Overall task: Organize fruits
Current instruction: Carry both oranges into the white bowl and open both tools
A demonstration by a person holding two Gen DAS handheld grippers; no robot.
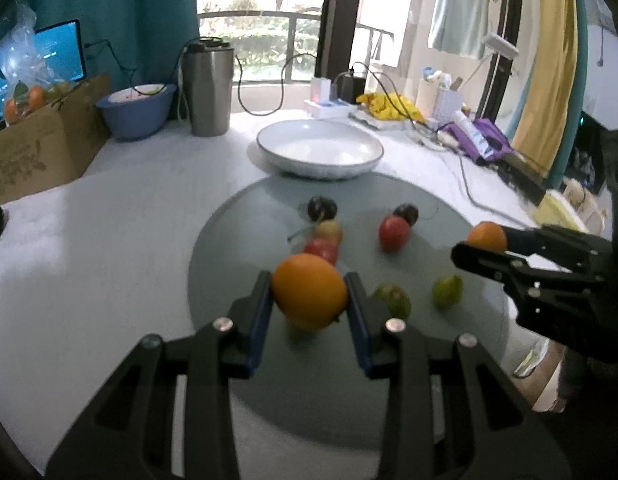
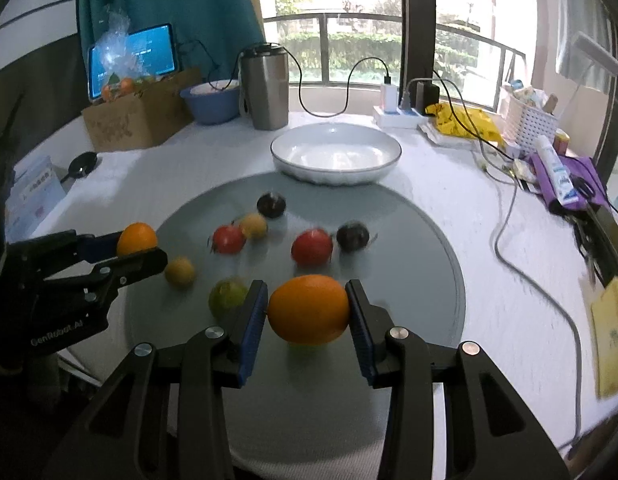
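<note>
Left wrist view: we hold an orange (image 1: 310,290) clamped between our left tongs (image 1: 310,296), lifted just above the grey mat (image 1: 229,248) on the bench (image 1: 109,220). Our right tongs (image 1: 483,246) come in from the right edge, closed on a second orange (image 1: 487,236). In the right wrist view the same pair shows mirrored: the right tongs (image 2: 309,312) grip their orange (image 2: 309,309) over the near part of the mat (image 2: 409,240), and the left tongs (image 2: 139,248) hold theirs (image 2: 136,238) at the mat's left edge. Near our tongs lie two green fruits (image 1: 393,300) (image 1: 447,290). Farther out on the mat we see two red fruits (image 1: 393,233) (image 1: 321,249), a yellowish one (image 1: 329,230) touching the left red one, and two dark ones (image 1: 321,208) (image 1: 407,213). Beyond the mat sits a white bowl (image 1: 269,148), holding nothing. At the back stand a steel cup (image 1: 208,88), a blue bowl (image 1: 137,114) and a carton (image 1: 45,144) with more oranges
</note>
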